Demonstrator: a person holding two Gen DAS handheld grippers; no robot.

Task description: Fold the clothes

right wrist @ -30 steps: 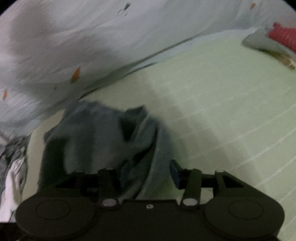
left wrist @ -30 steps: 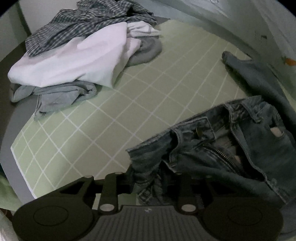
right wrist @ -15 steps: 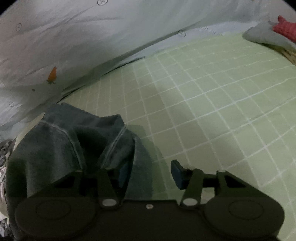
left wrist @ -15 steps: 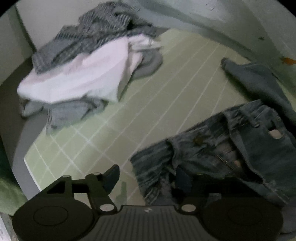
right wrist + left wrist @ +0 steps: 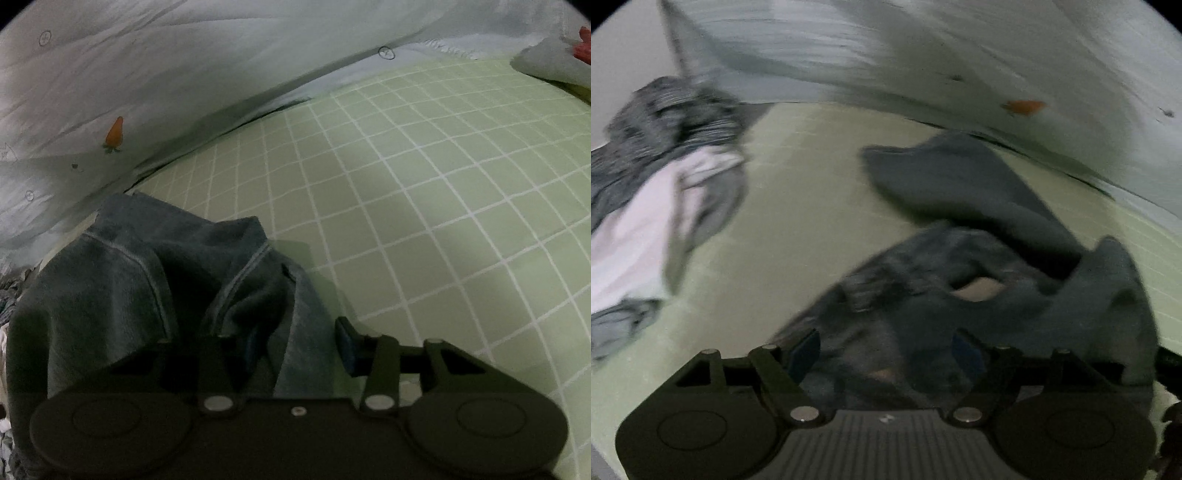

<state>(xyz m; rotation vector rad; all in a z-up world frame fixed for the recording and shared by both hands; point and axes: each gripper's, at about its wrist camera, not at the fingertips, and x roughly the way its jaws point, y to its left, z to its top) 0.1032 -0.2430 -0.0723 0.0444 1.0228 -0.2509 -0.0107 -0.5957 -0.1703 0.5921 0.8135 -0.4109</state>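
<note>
Though the left wrist view is smeared by motion, the layout reads plainly enough: a bed with a green checked sheet carries everything, with a pale quilt bunched along its far edge. In the left view a pile of unfolded clothes, checked, white and grey, lies well apart to the left. The jeans sprawl across the middle of the bed, a crumpled dark mass with one leg running away toward the quilt and the waist end lying nearest the left gripper.

The relation that matters is this: the jeans lie straight ahead of the left gripper and partly between its fingers, and their long axis appears to run from the near waist out toward the far leg. For the right gripper a rumpled fold of the same denim sits ahead and to its left, bare sheet to its right. Both are at the cloth; the left looks nearer the bulk.

The left fingers stand wide apart with denim heaped in the gap, not visibly clamped. The right fingers are also spread; cloth drapes over the left one, and the right one hangs over bare sheet, so nothing is pinched. My judgement is that the jeans lie loose, not yet flattened for folding.
</note>
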